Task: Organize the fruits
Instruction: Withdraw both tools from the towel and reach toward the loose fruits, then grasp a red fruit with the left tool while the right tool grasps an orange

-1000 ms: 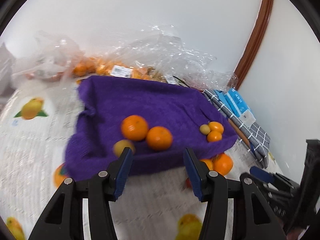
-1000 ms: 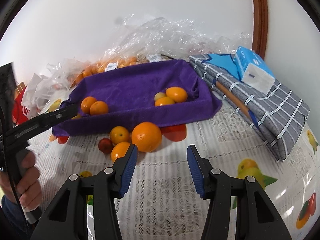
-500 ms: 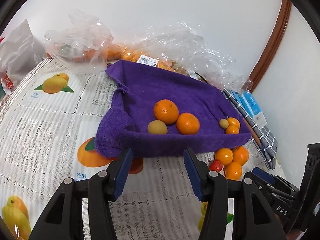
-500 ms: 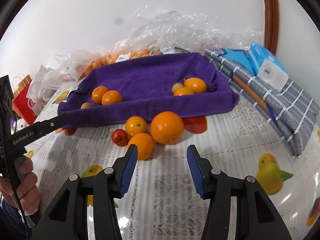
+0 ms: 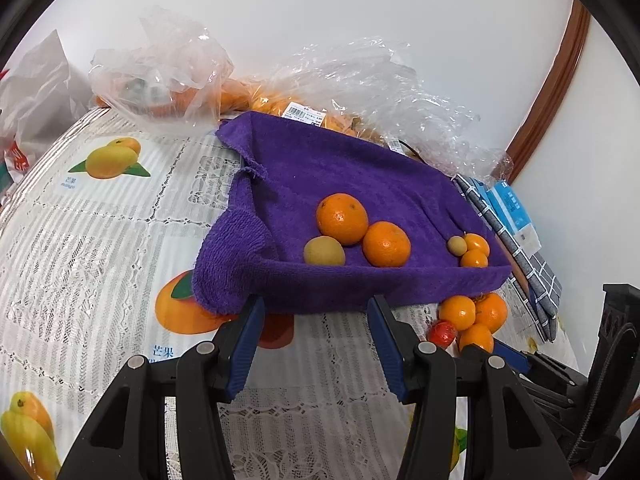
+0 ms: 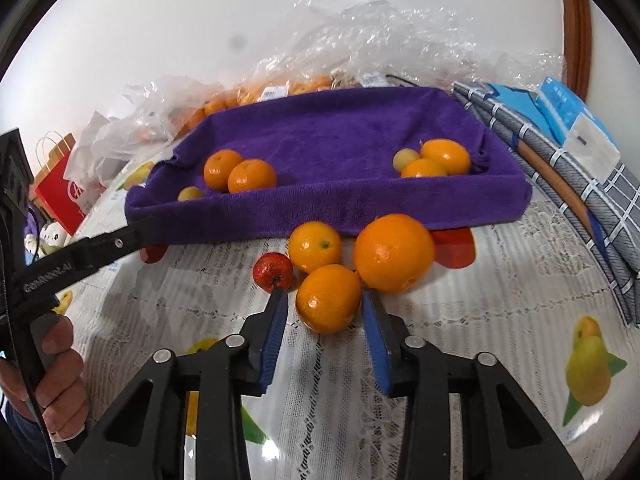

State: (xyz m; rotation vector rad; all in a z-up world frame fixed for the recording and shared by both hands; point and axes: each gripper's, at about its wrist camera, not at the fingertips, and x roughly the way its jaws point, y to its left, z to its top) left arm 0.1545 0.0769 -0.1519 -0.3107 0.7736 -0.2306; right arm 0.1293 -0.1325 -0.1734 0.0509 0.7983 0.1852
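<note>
A purple towel (image 5: 360,176) lines a tray and holds two oranges (image 5: 342,218) with a yellow-green fruit (image 5: 324,251) on the left, and small oranges (image 5: 475,245) on the right. On the tablecloth in front lie three oranges and a small red fruit (image 6: 273,271). My right gripper (image 6: 325,307) is open, its fingers on either side of the nearest orange (image 6: 328,297). A big orange (image 6: 394,252) sits behind it. My left gripper (image 5: 316,320) is open and empty in front of the towel's near edge.
Clear plastic bags (image 5: 380,80) with more oranges lie behind the towel. A folded grey checked cloth (image 6: 580,176) with blue tissue packs (image 6: 576,120) is at the right. A red paper bag (image 6: 60,188) stands at far left. The fruit-print tablecloth (image 5: 100,248) covers the table.
My right gripper has moved forward and its fingers have narrowed around the nearest orange. My left gripper has shifted left and back, so the towel sits more to the right.
</note>
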